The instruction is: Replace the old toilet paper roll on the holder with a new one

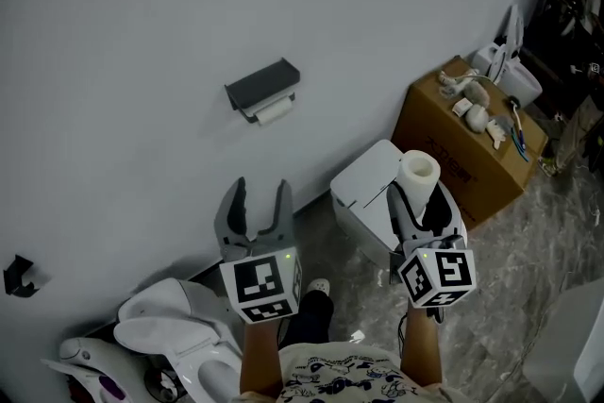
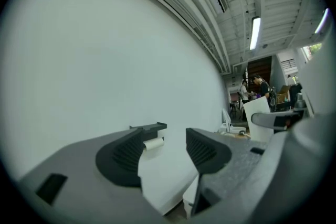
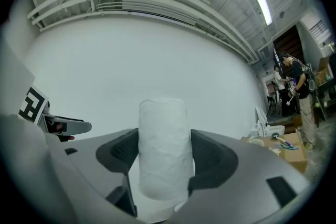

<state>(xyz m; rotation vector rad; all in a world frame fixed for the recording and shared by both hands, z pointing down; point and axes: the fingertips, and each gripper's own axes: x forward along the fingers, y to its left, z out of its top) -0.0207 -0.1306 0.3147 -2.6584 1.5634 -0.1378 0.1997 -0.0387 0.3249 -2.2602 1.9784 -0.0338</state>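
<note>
Left gripper: light grey plastic, forked into two tapering jaws lined with black ribbed pads. Right gripper: same grey shell, same dark lining. Behind each, a white cube printed with black square markers, with a small green light near its upper edge. Below, a white shirt covered in a dark scribbled print.
</note>
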